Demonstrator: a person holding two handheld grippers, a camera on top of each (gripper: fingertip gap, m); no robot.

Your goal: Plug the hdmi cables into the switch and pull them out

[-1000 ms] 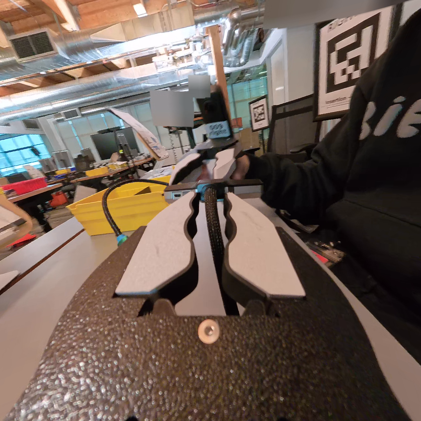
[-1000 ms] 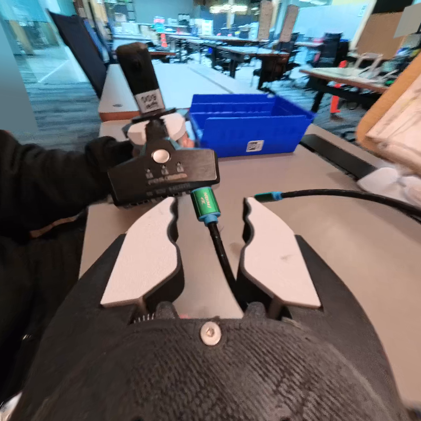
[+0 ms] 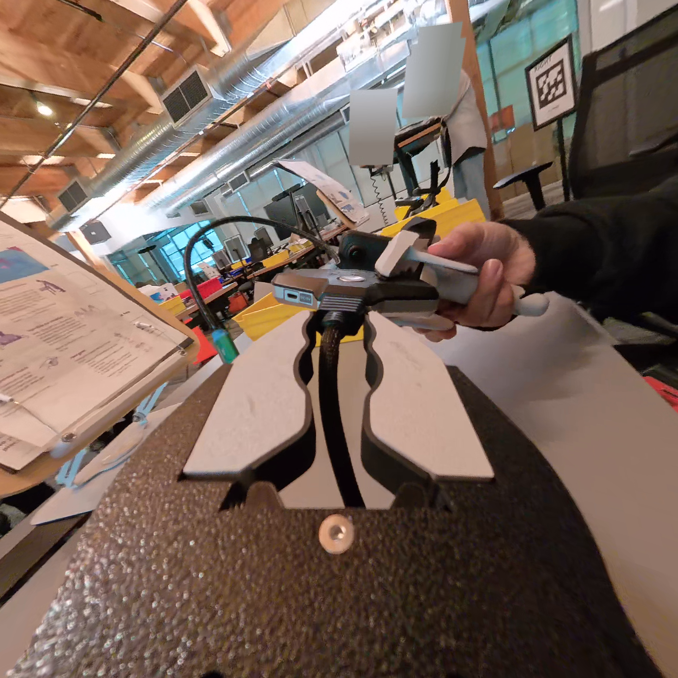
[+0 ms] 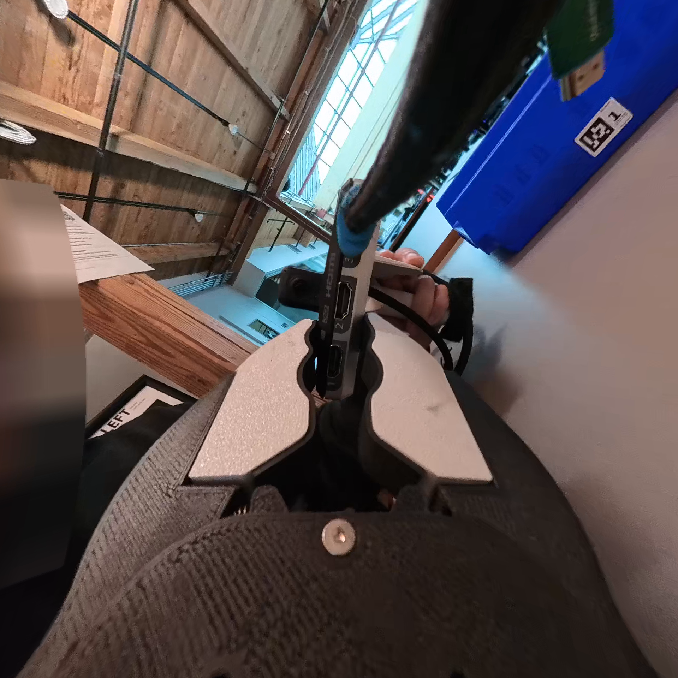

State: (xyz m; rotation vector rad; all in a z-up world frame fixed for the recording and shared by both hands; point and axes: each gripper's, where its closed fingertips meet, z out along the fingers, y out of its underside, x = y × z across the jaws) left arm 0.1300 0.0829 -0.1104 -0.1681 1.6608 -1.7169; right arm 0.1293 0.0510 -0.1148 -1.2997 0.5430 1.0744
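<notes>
The dark HDMI switch [image 3: 330, 284] is held flat in the air above the grey table [image 3: 532, 385]. My left gripper [image 3: 335, 326] is shut on the black plug of a braided cable [image 3: 332, 403], which sits in the switch's near edge. My right gripper [image 4: 339, 330] is shut on the switch [image 4: 345, 293], seen edge-on with two free ports. A blue-collared plug [image 4: 354, 234] sits in the top port. That cable arches over, and its free green plug [image 3: 223, 345] hangs at left; it also shows in the right wrist view [image 4: 579, 36]. The right gripper [image 3: 400, 290] is in a hand.
A tilted board with printed sheets [image 3: 73, 348] stands close on the left. Yellow bins [image 3: 271, 315] sit beyond the switch and a blue bin [image 4: 550, 157] on the table. A black office chair [image 3: 623, 110] and a standing person [image 3: 466, 139] are behind.
My right gripper was open on the table and is now shut on the switch. The switch and both grippers have risen off the table and tilted. The left grip is unchanged.
</notes>
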